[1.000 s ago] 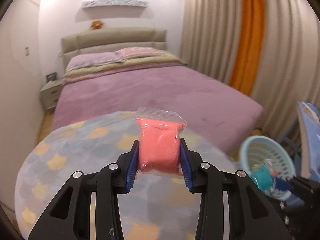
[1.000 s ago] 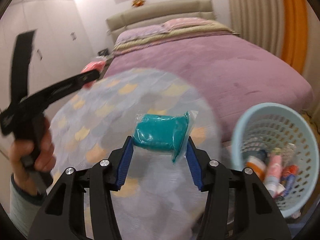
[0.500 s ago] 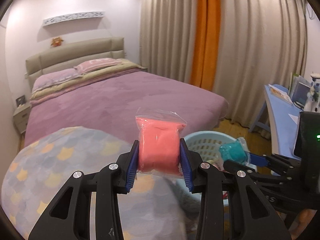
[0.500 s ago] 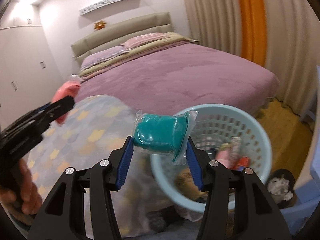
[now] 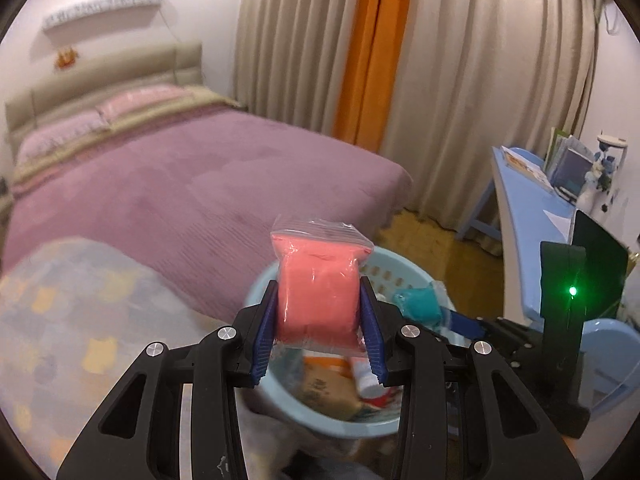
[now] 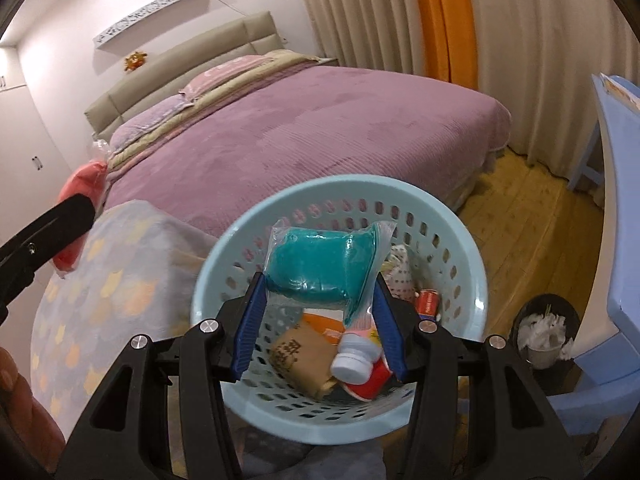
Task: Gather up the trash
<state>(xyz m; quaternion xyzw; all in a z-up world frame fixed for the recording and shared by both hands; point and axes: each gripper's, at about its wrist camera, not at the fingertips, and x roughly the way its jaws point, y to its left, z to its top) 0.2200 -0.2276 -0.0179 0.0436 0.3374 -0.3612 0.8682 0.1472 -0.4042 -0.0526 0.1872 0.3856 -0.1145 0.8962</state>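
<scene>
Right tongs (image 6: 320, 320) gripped a teal bag (image 6: 320, 268) directly above the basket (image 6: 476, 272); left tongs (image 5: 320, 332) gripped a pink bag (image 5: 318, 292). Release should be centred over the opening.

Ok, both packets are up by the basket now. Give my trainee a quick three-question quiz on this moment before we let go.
1. True or false: the right gripper holds the teal packet in front of the open mouth of the light blue basket.
2. Multiple choice: the left gripper is shut on
A. a white-capped bottle
B. a pink packet
C. a crumpled tissue
3. Fill in: besides the basket, a small black bin on the wooden floor holds white ____.

Key: 1 true; 2 B; 3 crumpled paper or tissue.
</scene>
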